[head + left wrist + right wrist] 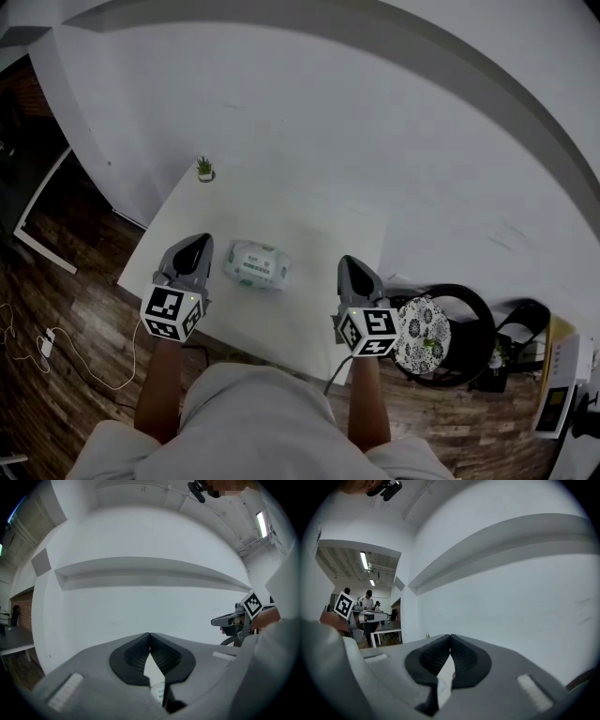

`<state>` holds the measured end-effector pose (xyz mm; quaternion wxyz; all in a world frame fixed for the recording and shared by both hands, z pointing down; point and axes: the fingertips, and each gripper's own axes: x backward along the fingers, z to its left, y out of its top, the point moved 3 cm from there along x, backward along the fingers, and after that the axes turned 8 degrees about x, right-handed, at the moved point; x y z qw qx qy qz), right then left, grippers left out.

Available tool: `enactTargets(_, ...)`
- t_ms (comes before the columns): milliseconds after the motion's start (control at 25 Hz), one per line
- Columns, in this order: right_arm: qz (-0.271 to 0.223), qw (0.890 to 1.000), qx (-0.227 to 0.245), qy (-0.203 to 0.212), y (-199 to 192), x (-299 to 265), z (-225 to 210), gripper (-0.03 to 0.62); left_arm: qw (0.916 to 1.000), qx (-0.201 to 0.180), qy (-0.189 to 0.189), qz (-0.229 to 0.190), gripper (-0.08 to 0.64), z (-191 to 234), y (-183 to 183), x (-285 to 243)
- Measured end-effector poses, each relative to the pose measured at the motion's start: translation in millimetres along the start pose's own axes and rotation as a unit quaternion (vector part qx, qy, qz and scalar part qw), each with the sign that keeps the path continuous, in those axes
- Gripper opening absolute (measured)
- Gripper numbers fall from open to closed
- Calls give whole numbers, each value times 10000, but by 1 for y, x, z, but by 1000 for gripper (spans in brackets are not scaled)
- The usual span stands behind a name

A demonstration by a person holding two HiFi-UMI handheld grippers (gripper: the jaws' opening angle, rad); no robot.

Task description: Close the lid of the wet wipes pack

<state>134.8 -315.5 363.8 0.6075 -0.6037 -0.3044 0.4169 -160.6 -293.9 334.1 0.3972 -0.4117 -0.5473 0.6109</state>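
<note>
Two small things sit on the white bench point(305, 319) with our grippers: a tiny potted plant point(204, 169) at the far corner, well beyond the jaws of the left gripper point(197, 244), and the wet wipes pack point(256, 265). Off the bench edge, just right of the right gripper point(350, 266), stands a black chair point(476, 323) with a patterned cushion point(422, 335), and dark wooden floor point(66, 281) shows to the left. Far off to the left of the right jaws, people point(368, 599) stand at desks. We hold both pairs of jaws pressed together at the tips, gripping nothing. The pack lies flat on the bench between the two grippers, just beside the left jaws on their right and near the right jaws on their left, touched by neither. We cannot tell whether its lid is down.
</note>
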Motion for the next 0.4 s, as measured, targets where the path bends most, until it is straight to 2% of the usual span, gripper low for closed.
enactTargets(400,-107,9999,-124,36,9,-2,-5,3,10000,-43,-37,-35,2,-1,4,-2)
